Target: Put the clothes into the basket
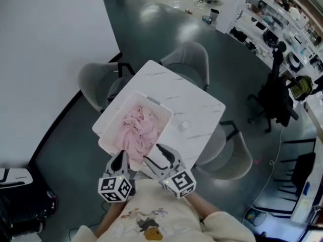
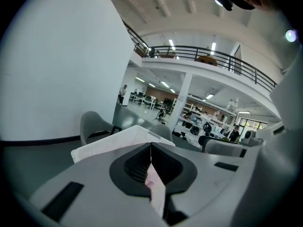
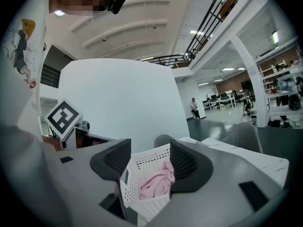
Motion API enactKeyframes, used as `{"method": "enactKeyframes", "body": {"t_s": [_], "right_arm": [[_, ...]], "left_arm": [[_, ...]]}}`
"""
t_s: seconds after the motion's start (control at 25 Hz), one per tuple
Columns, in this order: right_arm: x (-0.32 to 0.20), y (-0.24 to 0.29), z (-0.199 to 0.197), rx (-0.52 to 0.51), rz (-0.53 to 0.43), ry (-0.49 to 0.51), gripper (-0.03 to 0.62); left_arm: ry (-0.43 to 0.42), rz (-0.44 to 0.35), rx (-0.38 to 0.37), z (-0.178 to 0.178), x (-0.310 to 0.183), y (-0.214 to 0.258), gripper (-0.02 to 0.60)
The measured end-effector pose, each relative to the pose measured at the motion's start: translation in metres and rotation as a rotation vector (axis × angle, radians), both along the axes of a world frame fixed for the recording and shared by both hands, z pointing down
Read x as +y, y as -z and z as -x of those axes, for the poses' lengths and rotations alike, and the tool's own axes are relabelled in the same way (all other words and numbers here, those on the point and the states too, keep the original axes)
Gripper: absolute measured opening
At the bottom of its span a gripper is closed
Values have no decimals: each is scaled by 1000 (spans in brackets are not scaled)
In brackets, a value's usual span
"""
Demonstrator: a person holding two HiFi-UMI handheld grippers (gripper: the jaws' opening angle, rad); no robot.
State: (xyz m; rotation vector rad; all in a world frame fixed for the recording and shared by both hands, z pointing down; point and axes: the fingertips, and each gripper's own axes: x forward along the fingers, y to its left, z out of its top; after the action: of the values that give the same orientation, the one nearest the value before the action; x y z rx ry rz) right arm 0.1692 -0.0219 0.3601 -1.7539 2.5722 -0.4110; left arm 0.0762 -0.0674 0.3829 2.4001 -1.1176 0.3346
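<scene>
A white perforated plastic basket (image 1: 117, 116) sits on a white marble-patterned square table (image 1: 197, 110), with crumpled pink clothes (image 1: 139, 127) heaped inside and spilling over the near rim. The left gripper (image 1: 120, 160) hangs by that rim, its jaws pressed together, a sliver of pink showing behind them. The right gripper (image 1: 153, 153) is beside it, its jaws apart and gripping nothing, framing the basket.

Marble table (image 1: 202, 110) — white, 3 grey chairs (image 1: 189, 54) around
</scene>
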Motion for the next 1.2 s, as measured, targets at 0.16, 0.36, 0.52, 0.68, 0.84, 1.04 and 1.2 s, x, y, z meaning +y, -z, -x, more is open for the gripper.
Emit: {"method": "enactKeyframes", "body": {"t_s": [0.16, 0.36, 0.52, 0.68, 0.84, 1.04, 1.2], "right_arm": [[10, 5, 0, -37, 2, -39, 204], [12, 6, 1, -25, -9, -83, 108], [15, 7, 7, -10, -8, -84, 77], [17, 9, 6, -4, 1, -91, 64], [17, 9, -2, -16, 3, -122, 45], [21, 10, -7, -17, 0, -147, 20], [26, 9, -9, -19, 4, -151, 15]], "left_arm": [[-67, -7, -15, -13, 16, 1, 11], [-93, -6, -18, -19, 21, 3, 11], [-106, -17, -10, -25, 21, 7, 11], [-130, -36, -11, -32, 25, 12, 11], [-146, -49, -10, -35, 25, 17, 11], [-153, -58, -9, -38, 28, 20, 11], [-161, -62, -7, -43, 33, 22, 11]]}}
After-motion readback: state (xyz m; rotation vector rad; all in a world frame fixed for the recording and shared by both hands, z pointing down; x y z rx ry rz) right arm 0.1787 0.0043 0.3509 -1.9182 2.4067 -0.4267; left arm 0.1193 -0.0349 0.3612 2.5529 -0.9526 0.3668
